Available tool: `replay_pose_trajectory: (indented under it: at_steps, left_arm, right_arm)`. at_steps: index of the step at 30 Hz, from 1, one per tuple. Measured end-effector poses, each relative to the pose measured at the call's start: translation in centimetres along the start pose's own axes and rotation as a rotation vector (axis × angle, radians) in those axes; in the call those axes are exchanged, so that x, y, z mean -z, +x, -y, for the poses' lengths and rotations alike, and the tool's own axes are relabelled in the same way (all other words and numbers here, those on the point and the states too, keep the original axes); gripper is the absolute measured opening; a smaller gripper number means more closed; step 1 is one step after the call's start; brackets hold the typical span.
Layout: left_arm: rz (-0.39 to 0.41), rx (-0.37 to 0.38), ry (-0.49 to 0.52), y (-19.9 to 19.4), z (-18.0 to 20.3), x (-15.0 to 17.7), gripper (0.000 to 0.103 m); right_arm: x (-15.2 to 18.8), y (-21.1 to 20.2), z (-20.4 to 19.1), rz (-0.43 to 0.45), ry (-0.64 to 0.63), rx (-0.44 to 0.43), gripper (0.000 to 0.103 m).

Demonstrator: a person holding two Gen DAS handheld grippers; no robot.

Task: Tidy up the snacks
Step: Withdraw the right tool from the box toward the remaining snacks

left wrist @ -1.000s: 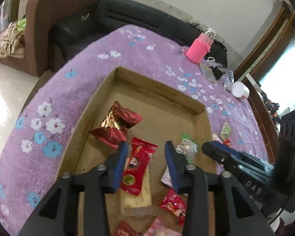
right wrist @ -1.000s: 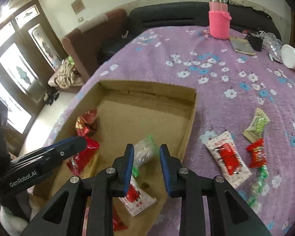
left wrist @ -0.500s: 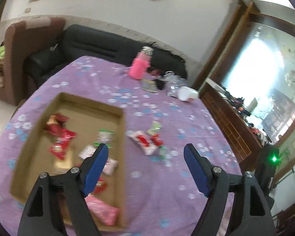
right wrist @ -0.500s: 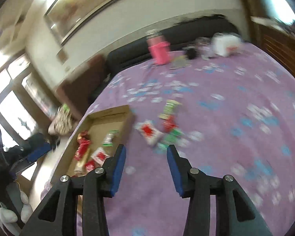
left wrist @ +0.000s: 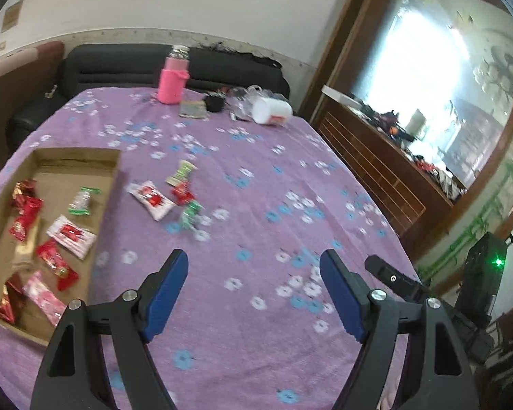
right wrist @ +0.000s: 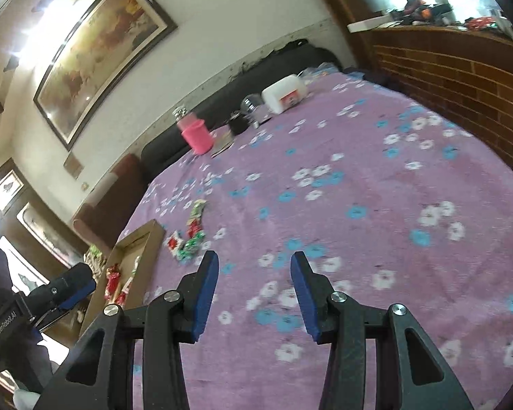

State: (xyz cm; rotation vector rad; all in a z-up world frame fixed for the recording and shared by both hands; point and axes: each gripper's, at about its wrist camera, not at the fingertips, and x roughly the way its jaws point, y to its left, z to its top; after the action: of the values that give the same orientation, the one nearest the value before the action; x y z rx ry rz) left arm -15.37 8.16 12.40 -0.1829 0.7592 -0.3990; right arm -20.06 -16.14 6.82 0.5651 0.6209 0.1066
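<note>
Both tools hang empty above the desk point(left wrist: 256, 177): left tool point(left wrist: 253, 294) wide, right tool point(right wrist: 254, 295) narrower. Some snacks point(left wrist: 160, 198) lie beside the box point(left wrist: 109, 184) near the desk's left edge; others lie inside it.

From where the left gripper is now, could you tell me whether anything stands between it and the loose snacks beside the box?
Nothing visible does. The left gripper is open and empty, and only bare purple tablecloth lies between it and the loose snacks right of the cardboard box.
</note>
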Motion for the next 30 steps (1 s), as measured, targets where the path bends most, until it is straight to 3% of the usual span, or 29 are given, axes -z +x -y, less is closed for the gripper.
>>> replay_pose_trajectory:
  at_steps: [13, 30]
  left_arm:
    - [-0.053, 0.041, 0.028, 1.8, 3.5, 0.9, 0.079]
    - [-0.087, 0.039, -0.074, 3.2, -1.6, 0.9, 0.079]
  right_arm:
    - [-0.2, -4.0, 5.1, 0.077, 0.069, 0.034, 0.048]
    - [0.8, -0.2, 3.4, -0.028, 0.001, 0.077, 0.050]
